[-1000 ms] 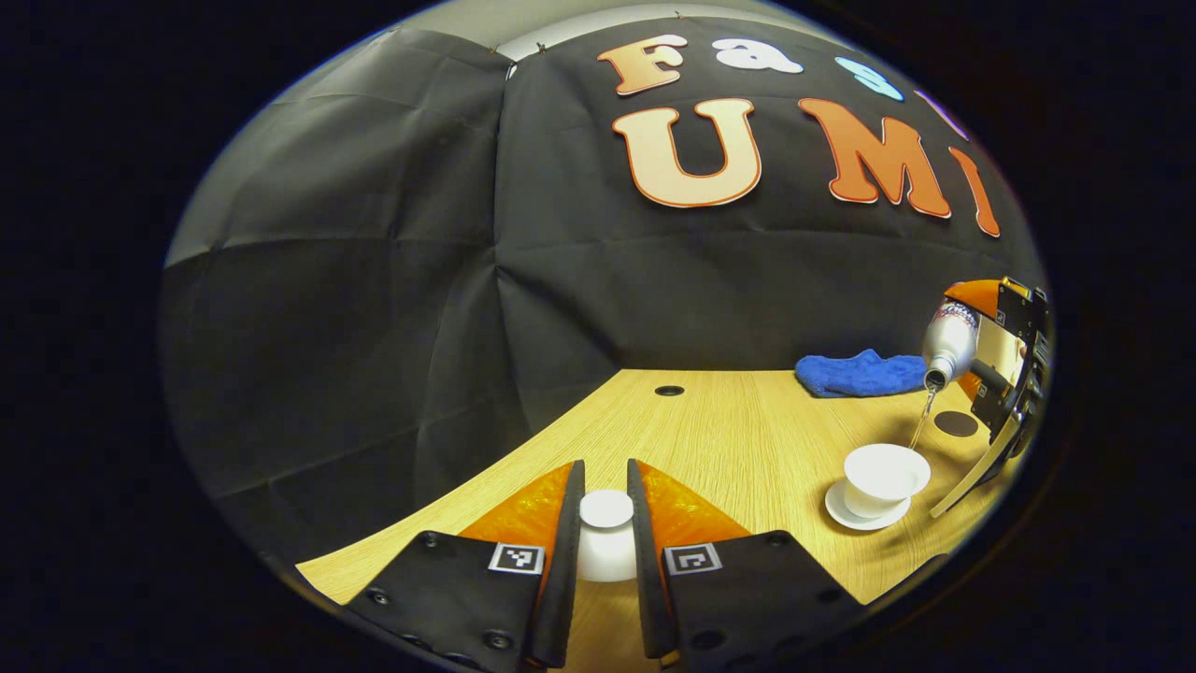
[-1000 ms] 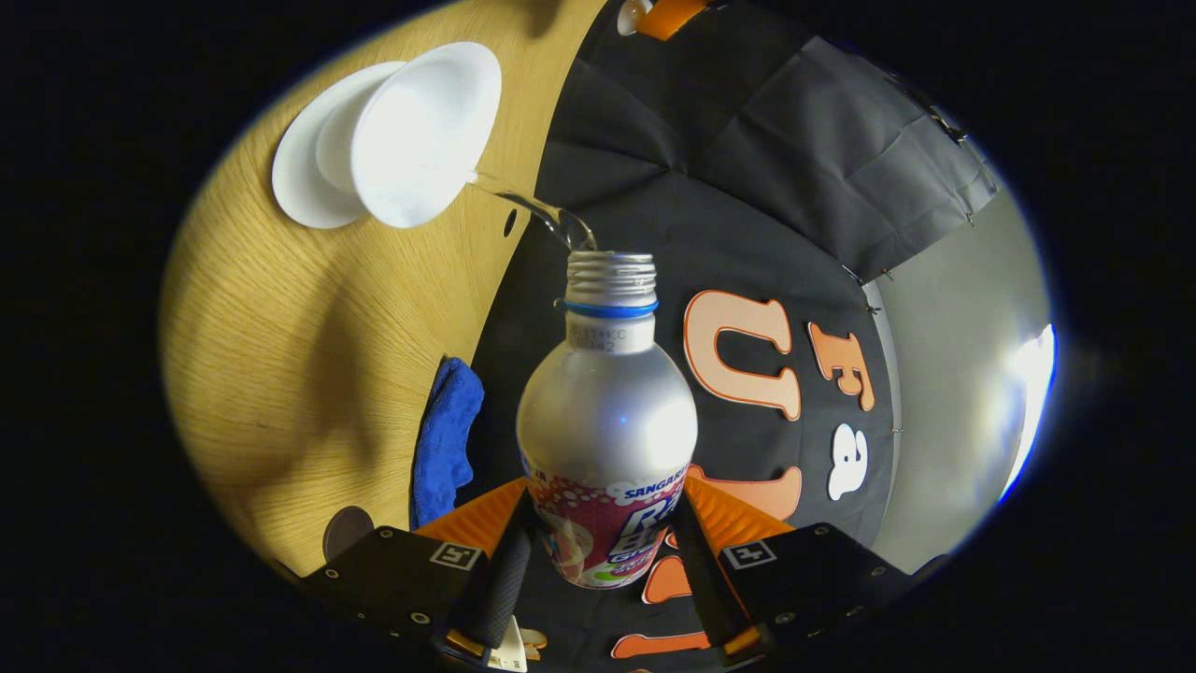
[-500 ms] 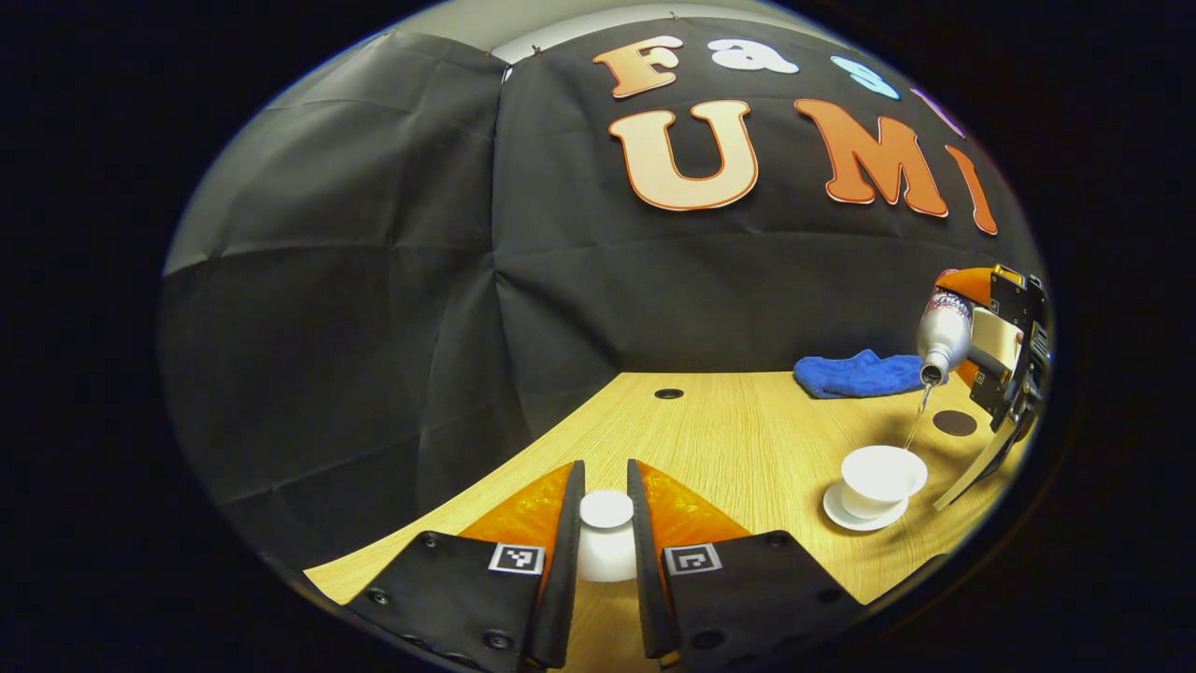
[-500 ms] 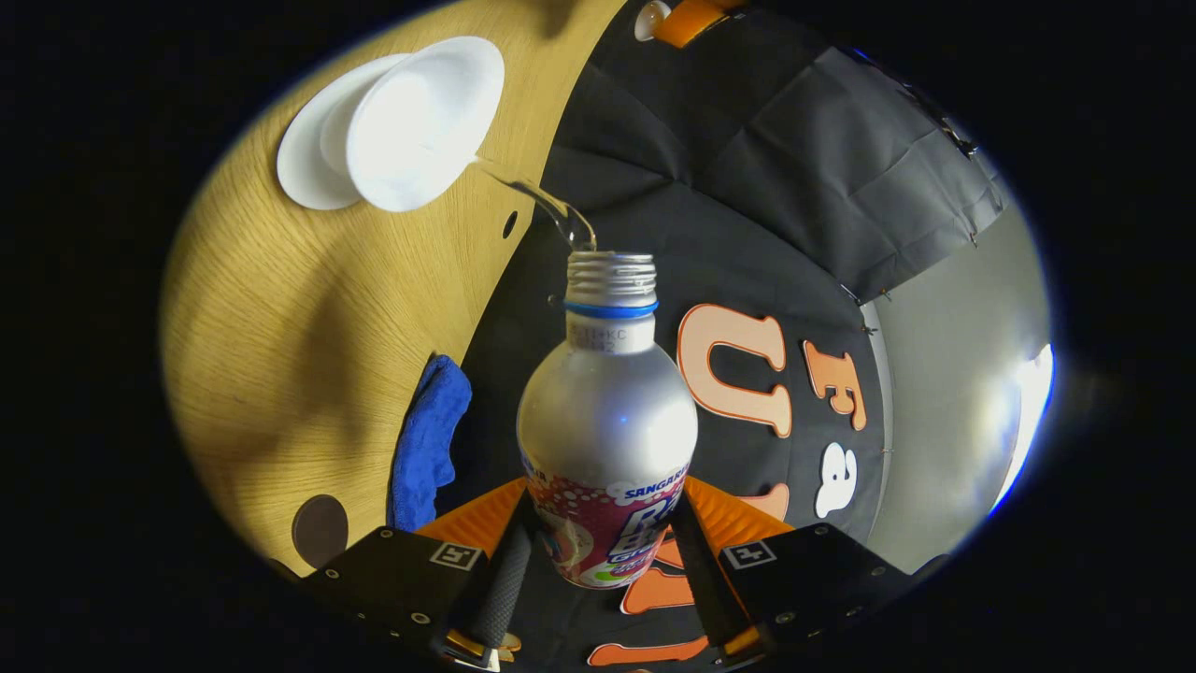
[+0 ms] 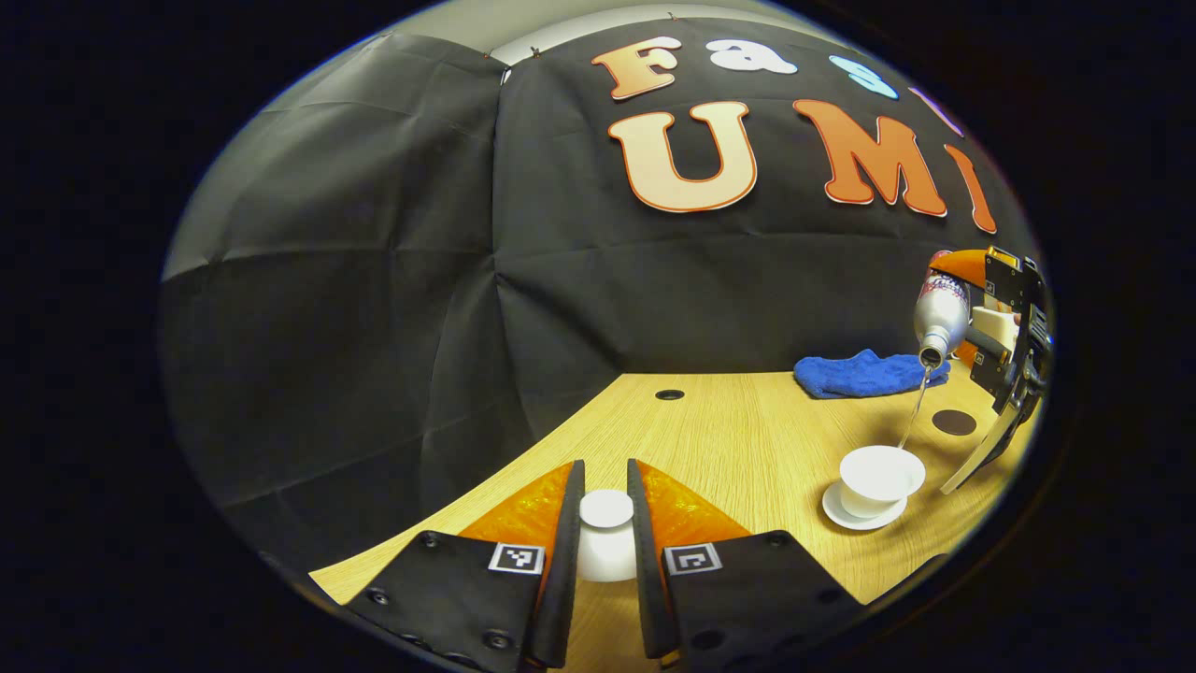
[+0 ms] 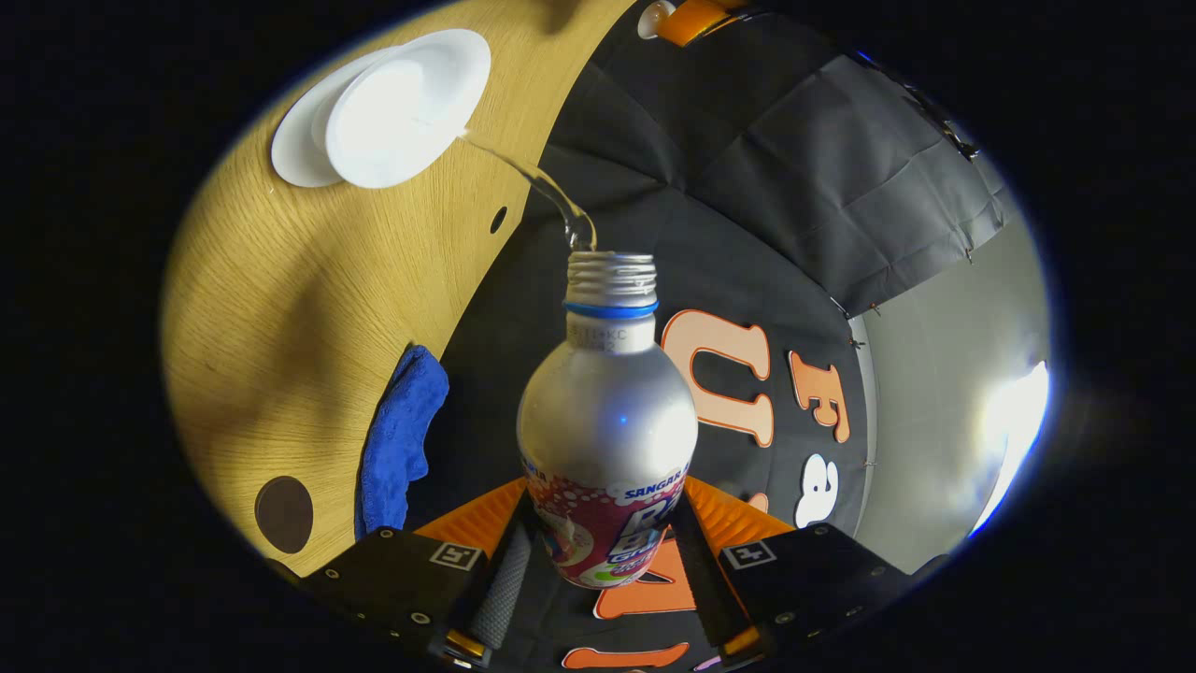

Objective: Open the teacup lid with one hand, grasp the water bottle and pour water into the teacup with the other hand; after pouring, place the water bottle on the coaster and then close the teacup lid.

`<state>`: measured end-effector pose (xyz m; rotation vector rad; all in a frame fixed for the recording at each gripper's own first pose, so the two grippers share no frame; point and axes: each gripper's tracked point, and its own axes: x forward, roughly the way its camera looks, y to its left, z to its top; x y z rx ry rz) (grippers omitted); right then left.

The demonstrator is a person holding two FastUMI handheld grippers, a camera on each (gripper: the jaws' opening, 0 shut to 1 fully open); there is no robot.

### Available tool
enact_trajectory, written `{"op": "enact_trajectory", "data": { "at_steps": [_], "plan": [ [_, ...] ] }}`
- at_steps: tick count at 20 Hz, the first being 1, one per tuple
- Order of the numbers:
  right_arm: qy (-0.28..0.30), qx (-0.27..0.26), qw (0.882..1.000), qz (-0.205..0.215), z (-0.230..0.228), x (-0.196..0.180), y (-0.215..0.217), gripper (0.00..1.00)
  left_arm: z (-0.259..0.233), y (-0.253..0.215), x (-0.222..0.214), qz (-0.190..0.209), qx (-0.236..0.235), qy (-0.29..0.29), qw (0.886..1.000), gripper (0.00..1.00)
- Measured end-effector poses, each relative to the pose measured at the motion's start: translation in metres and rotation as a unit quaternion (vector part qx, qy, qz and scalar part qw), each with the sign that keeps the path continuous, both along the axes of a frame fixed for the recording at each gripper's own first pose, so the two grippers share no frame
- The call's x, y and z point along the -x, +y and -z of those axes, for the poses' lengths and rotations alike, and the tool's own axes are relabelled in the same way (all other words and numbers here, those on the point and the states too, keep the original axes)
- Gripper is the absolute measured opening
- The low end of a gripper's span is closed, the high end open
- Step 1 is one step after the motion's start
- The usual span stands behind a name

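We've got the left gripper [image 5: 605,551] clamped on the teacup lid [image 5: 605,537], low over the table [image 5: 729,439]. Our right gripper [image 6: 603,551] grips the water bottle [image 6: 607,421], tipped w/ mouth fwd; thin stream arcs to the teacup [image 6: 402,107] on its saucer [image 6: 290,154] up ahead-left. Coaster [image 6: 283,513] & blue cloth [image 6: 397,439] sit left of that claw.

Left gripper [image 5: 605,551]: black angular plates, each with a square white-and-black tag and dark screws along the edges; orange ribbed panels behind the fingers. Right gripper [image 6: 598,570]: same black plates, tags, screws, orange ribbed panels; small brass-coloured fittings low at each finger base.
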<state>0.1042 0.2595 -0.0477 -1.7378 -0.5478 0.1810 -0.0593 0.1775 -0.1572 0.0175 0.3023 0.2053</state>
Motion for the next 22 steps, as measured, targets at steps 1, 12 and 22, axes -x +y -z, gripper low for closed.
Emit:
{"op": "enact_trajectory", "data": {
  "at_steps": [1, 12, 22],
  "plan": [
    [-0.004, 0.003, 1.0, -0.001, -0.002, 0.0, 0.001, 0.78, -0.001, 0.0, 0.001, -0.001, 0.001, 0.0, 1.0, 0.33],
    [-0.019, 0.017, 1.0, -0.017, -0.018, -0.001, 0.008, 0.78, -0.007, 0.001, 0.003, -0.002, -0.004, -0.005, 1.0, 0.33],
    [-0.012, 0.041, 0.998, -0.042, 0.005, 0.01, 0.029, 0.78, -0.007, -0.002, 0.006, -0.004, -0.002, -0.004, 1.0, 0.33]
  ]
}}
